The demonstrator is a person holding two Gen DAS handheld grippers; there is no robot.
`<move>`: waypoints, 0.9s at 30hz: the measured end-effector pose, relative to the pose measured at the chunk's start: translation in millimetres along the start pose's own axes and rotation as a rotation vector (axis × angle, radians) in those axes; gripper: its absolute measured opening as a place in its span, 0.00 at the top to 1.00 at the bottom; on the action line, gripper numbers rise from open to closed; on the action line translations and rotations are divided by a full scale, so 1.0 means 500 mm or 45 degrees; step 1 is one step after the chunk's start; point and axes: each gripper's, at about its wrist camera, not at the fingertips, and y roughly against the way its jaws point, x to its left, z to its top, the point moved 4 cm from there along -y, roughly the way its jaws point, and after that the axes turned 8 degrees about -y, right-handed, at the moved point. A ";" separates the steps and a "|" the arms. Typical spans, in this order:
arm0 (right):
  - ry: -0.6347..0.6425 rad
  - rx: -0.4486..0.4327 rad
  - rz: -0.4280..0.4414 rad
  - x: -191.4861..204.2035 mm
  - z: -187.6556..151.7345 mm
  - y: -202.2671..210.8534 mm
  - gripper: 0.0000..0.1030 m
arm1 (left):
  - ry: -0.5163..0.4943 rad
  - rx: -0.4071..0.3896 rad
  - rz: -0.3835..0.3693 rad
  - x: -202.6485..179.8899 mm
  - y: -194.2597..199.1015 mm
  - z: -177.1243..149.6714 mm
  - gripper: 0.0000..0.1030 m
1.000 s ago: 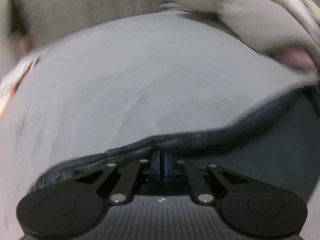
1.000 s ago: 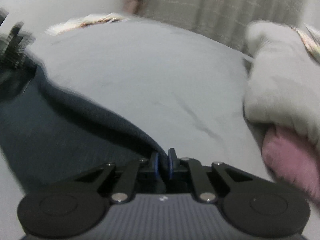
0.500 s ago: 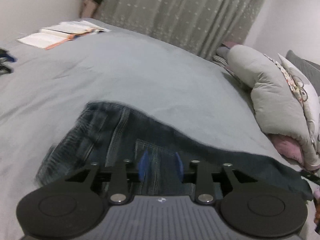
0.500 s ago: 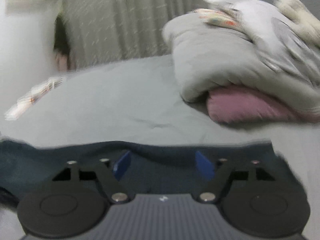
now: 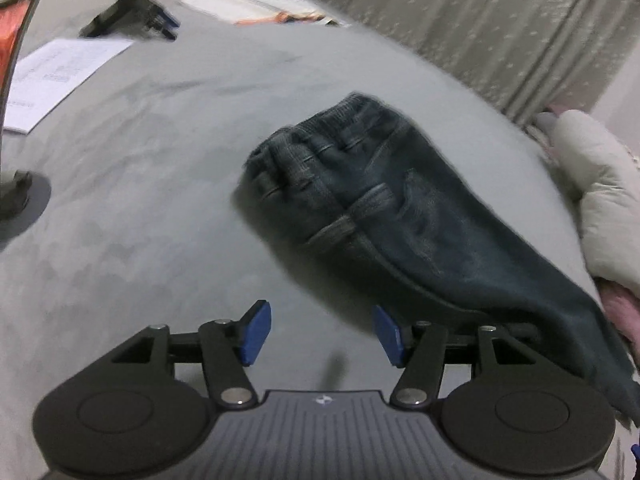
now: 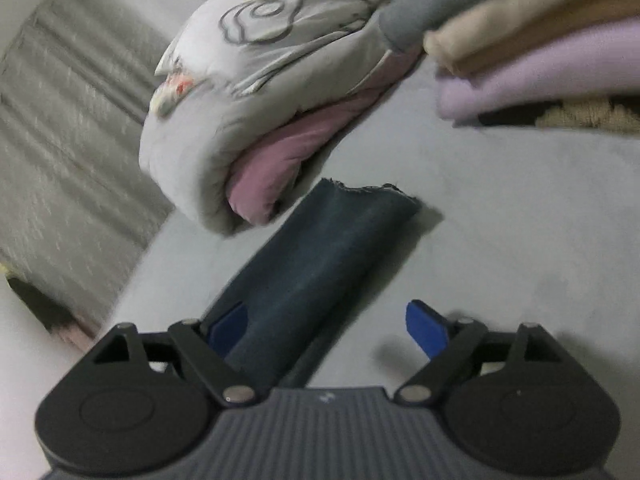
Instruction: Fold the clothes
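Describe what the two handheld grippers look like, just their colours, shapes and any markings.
Both look alike. The left gripper and right gripper each have a matte black ribbed body with a small pale logo, two round black discs at the corners, black linkage arms with silver pivot pins, and flat blue pads on the fingers. No cables, hands or sleeves show.

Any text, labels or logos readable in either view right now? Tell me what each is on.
No text reads.
Paper sheet: printed lines, too blurred to read.
Open book: too blurred.
Left gripper and right gripper bodies: a small white mark each, no letters legible.
Jeans: no label visible.
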 end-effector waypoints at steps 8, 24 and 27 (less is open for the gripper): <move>0.137 0.016 -0.005 0.029 -0.027 -0.079 0.29 | 0.163 0.076 -0.109 0.031 -0.032 -0.007 0.41; 0.167 0.032 0.013 0.030 -0.057 -0.099 0.16 | 0.343 0.003 -0.244 0.033 -0.060 -0.003 0.20; 0.178 0.039 0.009 0.029 -0.065 -0.104 0.37 | 0.358 -0.005 -0.268 0.031 -0.069 0.000 0.14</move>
